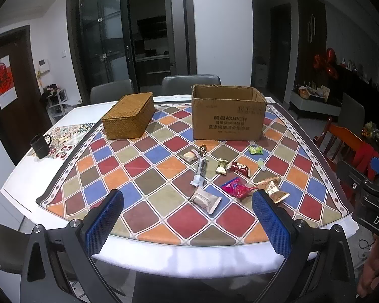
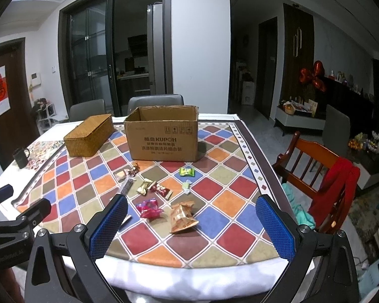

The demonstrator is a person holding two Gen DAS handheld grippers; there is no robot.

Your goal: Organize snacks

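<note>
Several wrapped snacks (image 1: 221,174) lie scattered at centre frame on the checkered table (image 1: 144,174), below the open cardboard box (image 1: 227,113). Left gripper (image 1: 189,223) and right gripper (image 2: 192,227) sit low in frame, both spread wide and empty, short of the snacks.

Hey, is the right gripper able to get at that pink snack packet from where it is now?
Probably yes. The right gripper is open, the pink packet lies just ahead on the table, and nothing stands between.
</note>
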